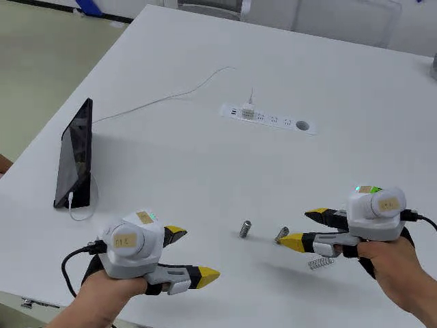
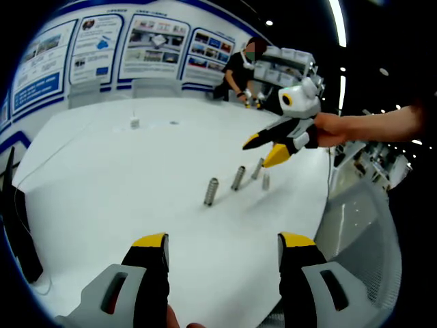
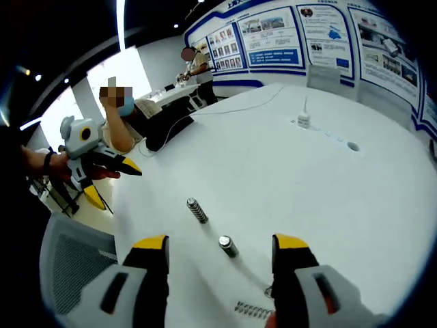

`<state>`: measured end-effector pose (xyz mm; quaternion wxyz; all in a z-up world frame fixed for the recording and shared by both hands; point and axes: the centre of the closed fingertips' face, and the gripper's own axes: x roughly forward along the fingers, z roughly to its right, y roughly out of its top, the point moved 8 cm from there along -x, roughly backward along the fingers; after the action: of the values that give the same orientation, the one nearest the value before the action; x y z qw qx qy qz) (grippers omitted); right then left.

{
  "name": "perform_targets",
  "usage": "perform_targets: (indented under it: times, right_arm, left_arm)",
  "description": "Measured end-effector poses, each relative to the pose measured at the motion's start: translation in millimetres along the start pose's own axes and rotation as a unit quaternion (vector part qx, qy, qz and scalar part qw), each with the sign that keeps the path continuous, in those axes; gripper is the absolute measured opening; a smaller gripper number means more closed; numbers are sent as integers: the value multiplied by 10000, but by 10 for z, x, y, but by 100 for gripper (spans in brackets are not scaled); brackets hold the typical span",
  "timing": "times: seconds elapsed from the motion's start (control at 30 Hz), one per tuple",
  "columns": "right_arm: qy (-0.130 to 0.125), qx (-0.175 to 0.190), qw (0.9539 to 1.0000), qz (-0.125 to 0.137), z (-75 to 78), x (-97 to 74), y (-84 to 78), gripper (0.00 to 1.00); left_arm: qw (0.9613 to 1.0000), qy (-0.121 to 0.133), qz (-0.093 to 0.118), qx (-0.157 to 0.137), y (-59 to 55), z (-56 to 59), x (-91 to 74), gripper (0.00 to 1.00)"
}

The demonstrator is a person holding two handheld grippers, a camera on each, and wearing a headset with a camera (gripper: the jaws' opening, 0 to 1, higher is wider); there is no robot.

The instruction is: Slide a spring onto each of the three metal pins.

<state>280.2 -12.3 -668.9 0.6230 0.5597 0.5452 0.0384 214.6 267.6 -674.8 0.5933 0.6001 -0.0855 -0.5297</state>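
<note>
- Working over the smooth white table (image 1: 205, 157), either tool can set a small round part rolling with one careless brush. I judge that the main hazard.
- The right gripper (image 1: 295, 227) is spread and empty, its lower jaw tip just beside the nearer pin (image 1: 281, 234). Closing off-centre would likely flick that pin aside rather than pinch it.
- The left gripper (image 1: 201, 253) is spread too and holds nothing, well apart from the parts. If it stays out there, nothing steadies a pin while a coil goes on.
- The farther pin (image 1: 245, 229) looks ribbed, as if it already wears its coil; a knock could shake that loose.
- The loose spring (image 1: 321, 262) lies flat on the table, near the right gripper's body. It is thin, so it could slip out of a weak pinch or be squashed by a hard one.
- A third pin I cannot make out for certain.
</note>
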Motion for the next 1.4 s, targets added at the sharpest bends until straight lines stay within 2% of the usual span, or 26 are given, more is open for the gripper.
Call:
perform_targets:
  times: [0.23, 0.43, 0.63, 0.77, 1.0, 1.4]
  right_arm:
    - [-83, 141, 9998, 107, -32, -111, -107, 66]
    - [-253, 277, 9990, 228, -26, -249, -205, 68]
    - [-477, 488, 9970, 375, -24, -414, -361, 70]
    - [-604, 583, 9960, 321, -55, -499, -490, 72]
    - [-699, 807, 9937, 344, -109, -623, -701, 75]
    - [-741, 1031, 9909, 441, -155, -756, -868, 78]
  left_arm:
    - [10000, 3, -11, -4, 19, -1, 30, 67]
    - [10000, -13, -7, 5, 57, 5, 61, 68]
    - [10000, -23, -14, 24, 85, 21, 86, 68]
    - [10000, -32, -28, 41, 90, 23, 100, 68]
    - [10000, -39, -58, 52, 96, 33, 119, 69]
    - [9997, -133, -116, 141, 159, 110, 209, 71]
